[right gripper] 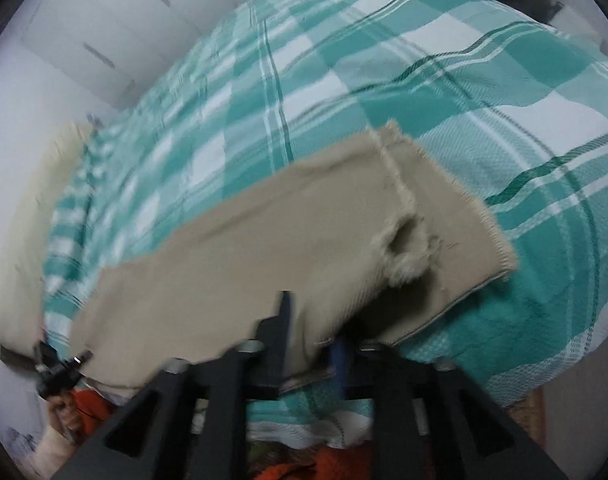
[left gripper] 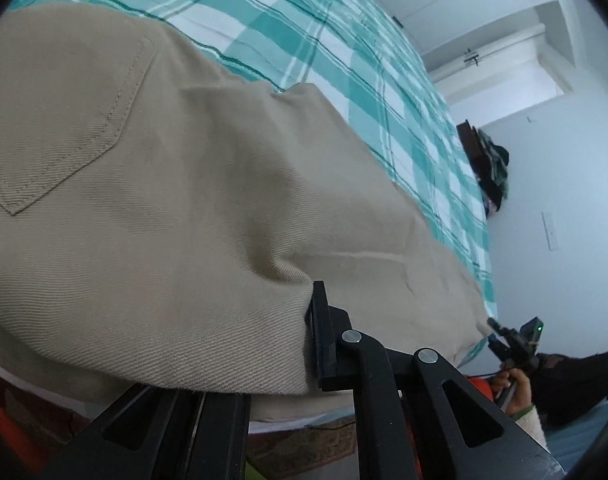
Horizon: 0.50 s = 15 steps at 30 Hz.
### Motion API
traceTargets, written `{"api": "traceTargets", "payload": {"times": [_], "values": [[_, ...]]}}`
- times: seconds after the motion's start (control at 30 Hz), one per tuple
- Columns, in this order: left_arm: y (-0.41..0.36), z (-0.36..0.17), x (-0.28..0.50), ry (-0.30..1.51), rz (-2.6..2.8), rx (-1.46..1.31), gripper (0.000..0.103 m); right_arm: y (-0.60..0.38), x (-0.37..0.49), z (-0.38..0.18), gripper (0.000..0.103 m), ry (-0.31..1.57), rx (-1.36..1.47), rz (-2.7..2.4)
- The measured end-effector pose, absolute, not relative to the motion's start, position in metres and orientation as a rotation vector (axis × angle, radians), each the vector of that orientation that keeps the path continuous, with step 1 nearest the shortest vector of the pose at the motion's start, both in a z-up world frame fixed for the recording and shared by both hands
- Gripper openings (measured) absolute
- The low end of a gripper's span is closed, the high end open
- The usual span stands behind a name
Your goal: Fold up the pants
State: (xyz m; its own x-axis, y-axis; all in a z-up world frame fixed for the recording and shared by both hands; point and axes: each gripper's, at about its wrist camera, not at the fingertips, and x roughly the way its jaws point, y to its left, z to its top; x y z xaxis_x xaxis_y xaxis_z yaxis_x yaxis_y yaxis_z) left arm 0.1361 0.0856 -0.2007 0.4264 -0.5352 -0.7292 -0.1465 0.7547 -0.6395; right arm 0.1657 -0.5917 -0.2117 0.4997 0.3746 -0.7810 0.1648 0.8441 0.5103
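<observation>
Pants [left gripper: 176,184] flat along bed [left gripper: 304,24] edge, legs stacked. Left gripper [left gripper: 280,344] pinching seat, right gripper [right gripper: 310,340] pinching leg near hem; crosswise folds pending.

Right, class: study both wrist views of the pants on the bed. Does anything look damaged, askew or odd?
Yes. In the right wrist view the pants have a frayed tear near the hem, white threads tufting out, and the hem edge is ragged. Otherwise they lie flat on the checked bedspread.
</observation>
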Motion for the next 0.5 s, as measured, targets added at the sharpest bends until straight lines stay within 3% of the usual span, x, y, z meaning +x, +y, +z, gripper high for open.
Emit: {"api": "traceTargets", "payload": {"times": [0.03,0.1,0.13,0.17,0.33,0.5], "values": [[0.085,-0.204,0.139,1.132,-0.265,-0.701,0.006,-0.595,0.163,-0.209,0.042,1.041,0.616,0.144],[0.083,-0.209,0.140,1.142,-0.258,-0.702,0.005,-0.594,0.162,-0.199,0.039,1.035,0.656,0.149],[0.084,-0.206,0.138,1.134,-0.258,-0.705,0.005,-0.596,0.163,-0.193,0.018,1.039,0.641,0.142],[0.083,-0.198,0.136,1.111,-0.269,-0.706,0.005,-0.594,0.166,-0.189,0.004,1.040,0.601,0.121],[0.058,-0.183,0.126,1.127,-0.343,-0.580,0.006,-0.598,0.170,-0.146,0.003,0.976,0.458,0.098],[0.049,-0.216,0.120,1.222,-0.311,-0.564,0.005,-0.615,0.171,-0.191,0.003,1.141,0.433,-0.040]]}}
